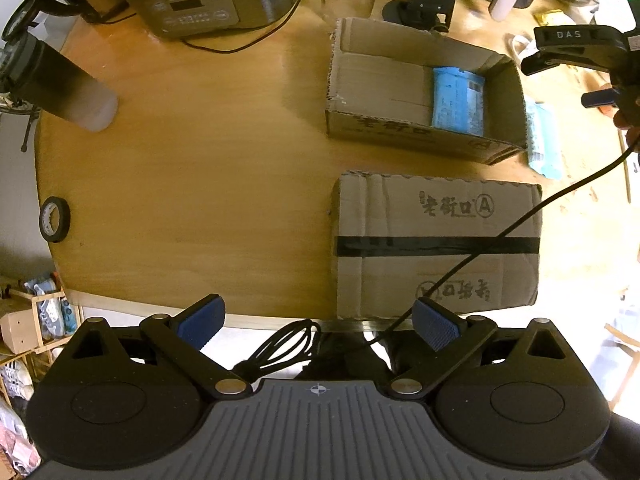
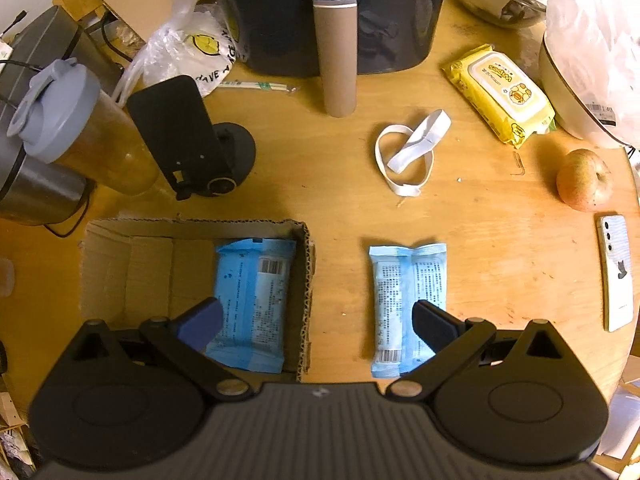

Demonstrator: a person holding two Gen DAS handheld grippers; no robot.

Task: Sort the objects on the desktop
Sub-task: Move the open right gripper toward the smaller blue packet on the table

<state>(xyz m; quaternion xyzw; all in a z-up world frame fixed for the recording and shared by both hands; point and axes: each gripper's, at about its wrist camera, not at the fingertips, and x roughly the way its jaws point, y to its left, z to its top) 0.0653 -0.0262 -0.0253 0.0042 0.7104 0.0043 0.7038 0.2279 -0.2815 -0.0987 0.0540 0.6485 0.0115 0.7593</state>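
So my left hand-held gripper was hanging over the near edge of the tabletop, fingers spread wide, nothing between them. My right hand-held gripper was spread the same way, empty too, hovering above the open box and the loose packet.

One blue packet was lying flat inside the open box, pushed up against its right wall. The second blue packet sat out on the tabletop just to the right of the box, not touching it, with my right finger over its near corner.

From the left camera there was also a closed box with a black tape stripe across it, sitting just nearer than the open one, and a cable draped across its top. A tape roll sat at the far left edge.

Further back on the right side: a white strap in a loose tangle, a yellow wipes pack, an apple and a phone near the right edge. A cardboard tube stood in front of a dark appliance, and a lidded bottle was off to the left.
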